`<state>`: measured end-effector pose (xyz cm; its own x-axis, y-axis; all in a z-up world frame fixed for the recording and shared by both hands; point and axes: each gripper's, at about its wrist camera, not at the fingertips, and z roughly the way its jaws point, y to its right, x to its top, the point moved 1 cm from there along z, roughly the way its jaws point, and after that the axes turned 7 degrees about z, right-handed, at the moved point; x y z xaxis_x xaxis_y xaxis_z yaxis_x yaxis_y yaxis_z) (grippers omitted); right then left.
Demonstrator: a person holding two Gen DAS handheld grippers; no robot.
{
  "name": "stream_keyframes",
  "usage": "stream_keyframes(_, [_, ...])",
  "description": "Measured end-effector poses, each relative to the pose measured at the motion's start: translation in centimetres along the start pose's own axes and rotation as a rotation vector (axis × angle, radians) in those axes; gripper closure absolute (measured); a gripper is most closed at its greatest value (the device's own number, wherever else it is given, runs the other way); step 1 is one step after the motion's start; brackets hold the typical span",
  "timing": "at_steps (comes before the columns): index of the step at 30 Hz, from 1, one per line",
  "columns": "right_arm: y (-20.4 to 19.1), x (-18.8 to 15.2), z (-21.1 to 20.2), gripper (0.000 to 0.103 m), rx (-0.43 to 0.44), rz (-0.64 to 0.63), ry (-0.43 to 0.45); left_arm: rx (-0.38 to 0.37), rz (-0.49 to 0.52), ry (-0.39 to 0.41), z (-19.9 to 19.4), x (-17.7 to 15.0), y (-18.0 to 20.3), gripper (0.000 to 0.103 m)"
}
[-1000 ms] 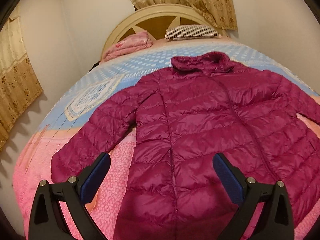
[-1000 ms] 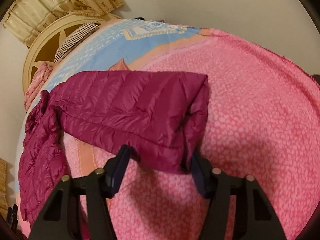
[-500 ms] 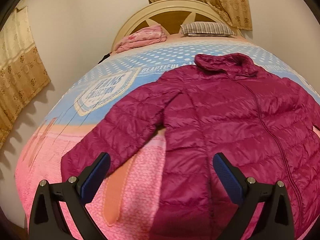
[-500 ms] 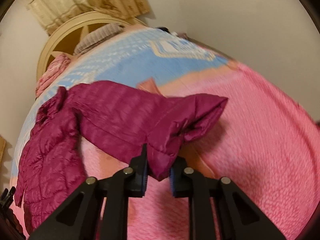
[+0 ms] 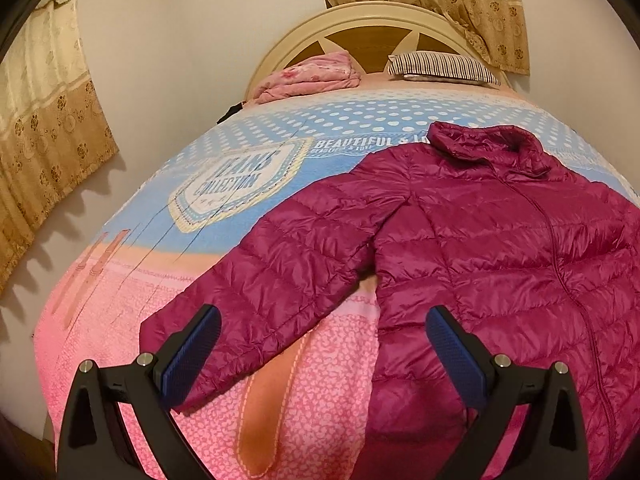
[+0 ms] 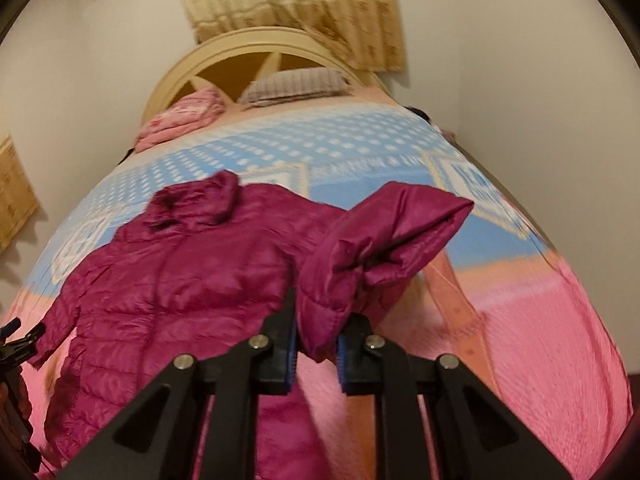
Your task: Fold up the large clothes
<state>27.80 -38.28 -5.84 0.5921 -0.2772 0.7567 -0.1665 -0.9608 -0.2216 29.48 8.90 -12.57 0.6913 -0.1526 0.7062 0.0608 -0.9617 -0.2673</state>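
Since a second ago the right gripper (image 6: 316,344) has pinched the cuff and lifted the right sleeve (image 6: 384,236) off the bed (image 6: 540,320), swinging it toward the jacket (image 6: 172,280), which lies face-up ahead and to its left. This looks like the first fold, sleeve over chest. The left gripper (image 5: 320,356), spread wide and holding nothing, hovers over the other sleeve (image 5: 280,276); next it should drop and pinch that cuff (image 5: 176,340) just ahead.

A jacket (image 5: 500,240) lies spread on the bed (image 5: 120,320), collar toward the headboard (image 5: 360,28), where a pillow (image 5: 440,66) and folded blanket (image 5: 312,76) sit, one sleeve (image 6: 384,240) raised in the right gripper (image 6: 316,344), the left gripper (image 5: 320,344) above the other sleeve.
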Motion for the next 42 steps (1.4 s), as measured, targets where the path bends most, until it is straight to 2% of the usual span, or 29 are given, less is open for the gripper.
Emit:
stream_keyframes(8, [-6.0, 0.3, 1.5, 0.085, 0.061, -0.096, 0.007, 0.016, -0.025, -0.017, 1.4, -0.4, -0.4, 0.001])
stream_keyframes(14, [-10.5, -0.8, 3.1, 0.085, 0.111, -0.158, -0.018, 0.039, -0.049, -0.004, 2.3, 0.8, -0.9, 0.001])
stream_keyframes(19, [-14.1, -2.4, 4.8, 0.085, 0.162, -0.207, -0.056, 0.014, -0.073, -0.018, 2.7, 1.4, -1.2, 0.001])
stream_keyframes(27, [-18.5, -5.9, 8.7, 0.085, 0.235, -0.220, -0.118, 0.002, -0.043, -0.012, 1.7, 2.3, -0.5, 0.001])
stream_keyframes(30, [-19.0, -7.3, 10.2, 0.075, 0.276, -0.187, -0.143, -0.006, -0.035, -0.010, 1.4, 2.9, 0.0, 0.001])
stream_keyframes(31, [-19.1, -7.7, 10.5, 0.063, 0.289, -0.177, -0.148, -0.007, -0.032, -0.013, 1.3, 3.2, 0.3, 0.001])
stream_keyframes(32, [-19.1, -8.2, 10.8, 0.043, 0.309, -0.162, -0.160, -0.011, -0.031, -0.015, 1.2, 3.4, 0.4, 0.001])
stream_keyframes(34, [-18.9, -9.0, 10.6, 0.030, 0.337, -0.147, -0.167, -0.034, -0.039, -0.015, 0.8, 4.1, 1.0, 0.001])
stream_keyframes(36, [-18.8, -9.8, 9.8, 0.030, 0.358, -0.174, -0.176, -0.064, -0.048, -0.002, 0.3, 4.8, 1.8, 0.001])
stream_keyframes(39, [-17.8, -10.7, 8.0, 0.028, 0.357, -0.224, -0.143, -0.147, -0.054, 0.013, 0.0, 6.1, 3.8, 0.001])
stream_keyframes(42, [-15.3, -10.6, 7.4, 0.024, 0.275, -0.229, -0.083, -0.259, -0.060, 0.008, 1.0, 7.4, 7.4, 0.001])
